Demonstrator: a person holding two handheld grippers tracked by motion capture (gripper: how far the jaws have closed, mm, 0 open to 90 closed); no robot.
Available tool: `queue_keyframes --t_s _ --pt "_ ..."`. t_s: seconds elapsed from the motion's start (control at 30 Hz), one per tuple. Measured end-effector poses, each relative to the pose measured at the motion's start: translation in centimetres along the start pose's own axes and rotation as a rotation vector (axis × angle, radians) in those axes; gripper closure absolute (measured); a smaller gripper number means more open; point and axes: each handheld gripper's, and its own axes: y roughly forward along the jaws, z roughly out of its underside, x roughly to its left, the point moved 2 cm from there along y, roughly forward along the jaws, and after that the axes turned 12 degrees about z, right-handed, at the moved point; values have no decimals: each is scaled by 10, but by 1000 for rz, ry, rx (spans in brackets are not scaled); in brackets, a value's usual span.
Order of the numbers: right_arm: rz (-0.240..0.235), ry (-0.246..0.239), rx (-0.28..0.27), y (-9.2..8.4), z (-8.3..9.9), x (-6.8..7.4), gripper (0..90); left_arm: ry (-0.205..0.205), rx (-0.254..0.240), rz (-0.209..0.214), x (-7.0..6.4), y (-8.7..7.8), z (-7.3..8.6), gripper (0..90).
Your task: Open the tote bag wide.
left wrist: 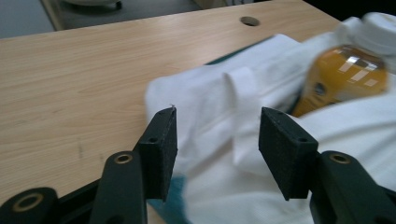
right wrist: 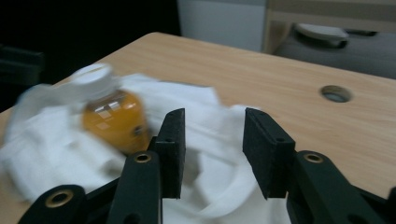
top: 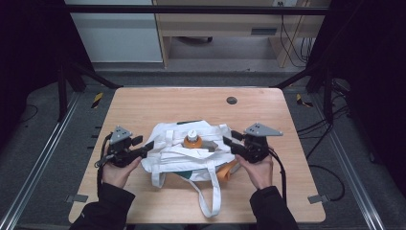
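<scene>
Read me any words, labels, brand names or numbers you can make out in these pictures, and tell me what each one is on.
No text can be read.
Orange bottle with a white cap: a small dark mark on its side, too blurred to read.
White bag: a green patch at its lower edge, with no legible print.
Table: no marking.

black hand-held gripper [top: 146, 149], grey plate, dark sleeves [top: 107, 206]

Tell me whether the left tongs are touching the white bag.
Cannot tell: in the left gripper view the left tongs stand open over the white bag, no contact or gap plain.
</scene>
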Motion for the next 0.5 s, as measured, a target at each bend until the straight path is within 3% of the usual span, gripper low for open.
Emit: queue_keyframes --t_s 0.03,0.07,0.1,0.13,0.17,0.2,0.23,0.27,0.37,0.4,0.43,0.47,0.5 --pt "0 0 0 0 0 0 546 9 11 9 -6 2 2 454" --pt "-56 -20 22 0 7 14 507 19 33 38 -16 10 8 432" --pt "-56 -20 22 0 7 14 507 19 33 38 -16 10 8 421" --pt "-122 -7 39 2 15 25 469 29 56 71 -22 19 13 416" --pt "-141 -5 47 4 18 29 452 29 56 71 -22 19 13 409" --pt "-148 -7 55 7 21 33 435 14 49 103 -25 27 17 408" --pt "-148 -7 55 7 21 33 435 14 49 103 -25 27 17 406" --pt "-138 -34 82 13 28 38 413 -1 62 129 -26 32 21 401" --pt "-139 -44 129 21 37 40 415 11 79 127 -29 35 25 397" --pt "-127 -58 160 28 47 44 497 17 95 125 -31 38 28 424" --pt "-127 -58 160 28 47 44 497 17 95 125 -31 38 28 451" --pt "-139 -76 162 30 49 46 597 11 118 122 -33 41 30 487" --pt "-139 -76 162 30 49 46 597 11 118 122 -33 41 30 512"
